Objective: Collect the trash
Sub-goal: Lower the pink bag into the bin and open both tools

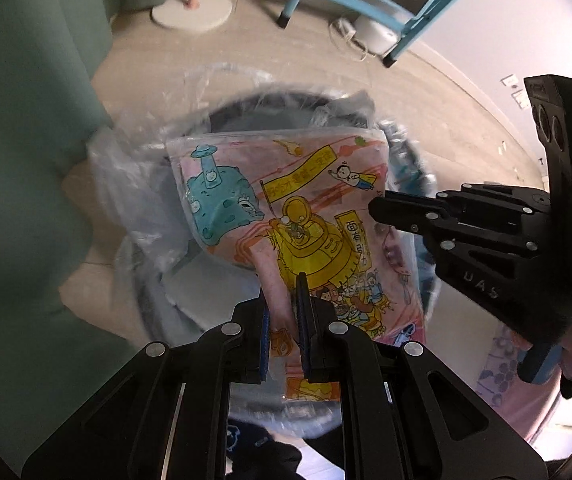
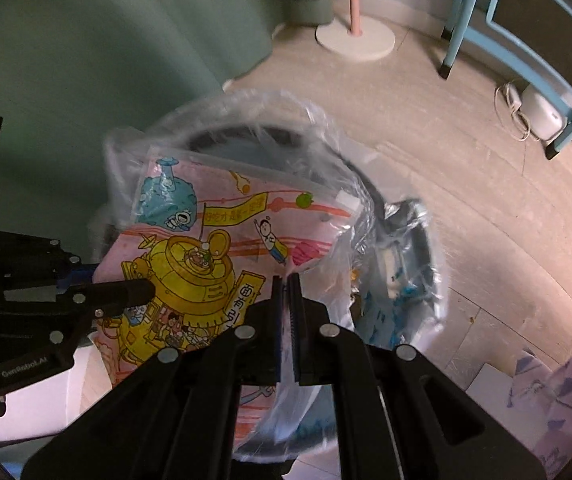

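Note:
A pink snack bag printed with cartoons hangs between both grippers, just above a dark round trash bin lined with a clear plastic liner. My left gripper is shut on the bag's near edge, which sits between its blue pads. My right gripper reaches in from the right and pinches the bag's right side. In the right wrist view, the right gripper is shut on a thin edge of the bag. The left gripper grips the bag's left side above the bin.
A green curtain hangs on the left. On the tiled floor stand a pink pole on a white round base, a light blue frame's legs, and a white adapter with its cable. Floral fabric lies at the lower right.

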### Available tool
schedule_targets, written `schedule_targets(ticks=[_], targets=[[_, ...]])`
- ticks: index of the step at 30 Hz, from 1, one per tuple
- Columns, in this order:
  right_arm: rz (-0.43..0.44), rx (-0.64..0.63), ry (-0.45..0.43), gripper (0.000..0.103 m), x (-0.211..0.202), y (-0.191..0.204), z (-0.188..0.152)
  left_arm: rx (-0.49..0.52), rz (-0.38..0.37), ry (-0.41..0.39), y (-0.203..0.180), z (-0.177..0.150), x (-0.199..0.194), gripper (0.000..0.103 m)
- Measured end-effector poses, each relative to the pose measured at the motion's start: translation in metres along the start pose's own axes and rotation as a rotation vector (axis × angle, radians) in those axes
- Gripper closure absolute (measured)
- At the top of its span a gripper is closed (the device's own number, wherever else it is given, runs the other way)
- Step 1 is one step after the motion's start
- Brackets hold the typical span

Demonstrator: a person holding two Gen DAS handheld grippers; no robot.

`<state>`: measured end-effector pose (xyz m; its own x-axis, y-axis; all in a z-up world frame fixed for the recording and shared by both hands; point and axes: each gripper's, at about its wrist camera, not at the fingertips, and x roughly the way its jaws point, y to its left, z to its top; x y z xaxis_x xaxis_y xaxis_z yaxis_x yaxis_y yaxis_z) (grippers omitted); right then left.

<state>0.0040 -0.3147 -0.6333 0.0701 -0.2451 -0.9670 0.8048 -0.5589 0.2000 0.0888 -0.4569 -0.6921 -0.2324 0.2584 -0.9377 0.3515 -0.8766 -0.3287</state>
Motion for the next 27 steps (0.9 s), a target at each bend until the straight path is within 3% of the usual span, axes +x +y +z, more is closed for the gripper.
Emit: schedule_targets(ticks=[11,20,27], targets=[[-0.009,-0.081,0.055,0.097,0.056,-0.007,0.012,-0.001,-0.014,0.034,0.020,0.015,0.062,0.093],[-0.036,-0.139,0.079,0.097,0.078,0.007,0.011,0.062,0.010,0.035,0.009,0.021,0.080,0.093],[-0.039,-0.150,0.083,0.097,0.085,0.006,0.014,0.034,0.022,0.032,0.010,0.022,0.078,0.091]])
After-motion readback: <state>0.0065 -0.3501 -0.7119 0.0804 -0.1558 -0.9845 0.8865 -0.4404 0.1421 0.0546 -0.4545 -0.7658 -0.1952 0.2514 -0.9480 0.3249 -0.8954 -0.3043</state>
